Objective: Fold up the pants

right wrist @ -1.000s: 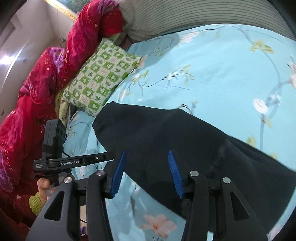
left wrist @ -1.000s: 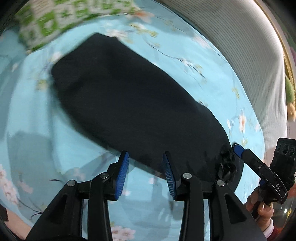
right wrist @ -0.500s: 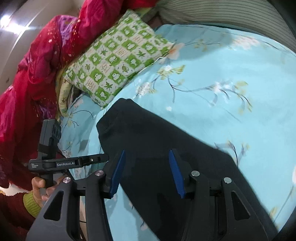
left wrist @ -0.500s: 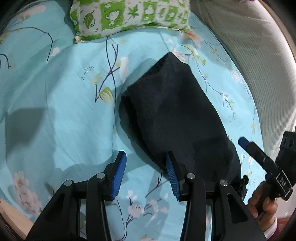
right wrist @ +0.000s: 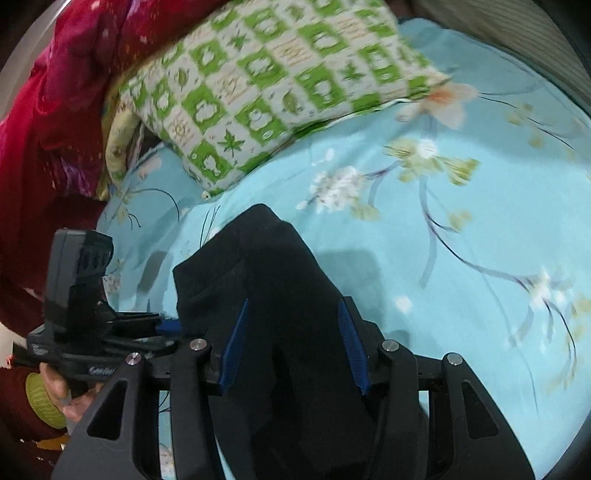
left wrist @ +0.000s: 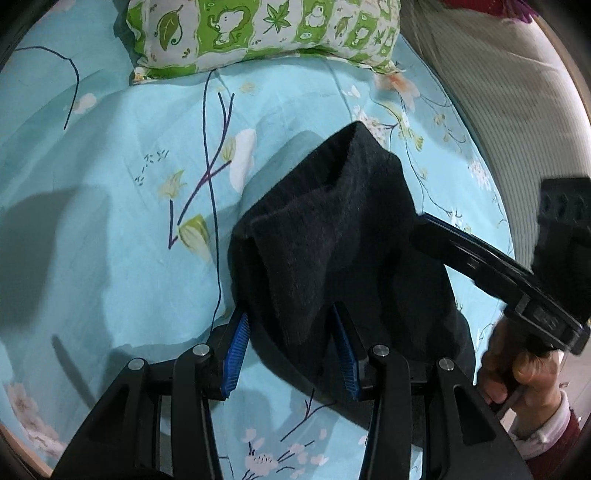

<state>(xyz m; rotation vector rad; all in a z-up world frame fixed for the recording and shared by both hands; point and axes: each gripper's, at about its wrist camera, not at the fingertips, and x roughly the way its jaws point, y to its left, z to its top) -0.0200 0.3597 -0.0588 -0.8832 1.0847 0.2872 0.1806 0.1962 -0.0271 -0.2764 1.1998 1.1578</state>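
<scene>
Both hand-held grippers, left [left wrist: 291,354] and right [right wrist: 293,349], tilt steeply down with jaws parted, straddling bunched black pants [left wrist: 332,236] on the bed [left wrist: 110,184].

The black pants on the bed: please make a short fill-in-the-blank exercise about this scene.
1. The black pants lie on a floral bedsheet whose main colour is ____.
2. The pillow beyond the pants has squares in white and ____.
3. The pads of the right claw are coloured ____.

Missing words: light blue; green; blue
</scene>
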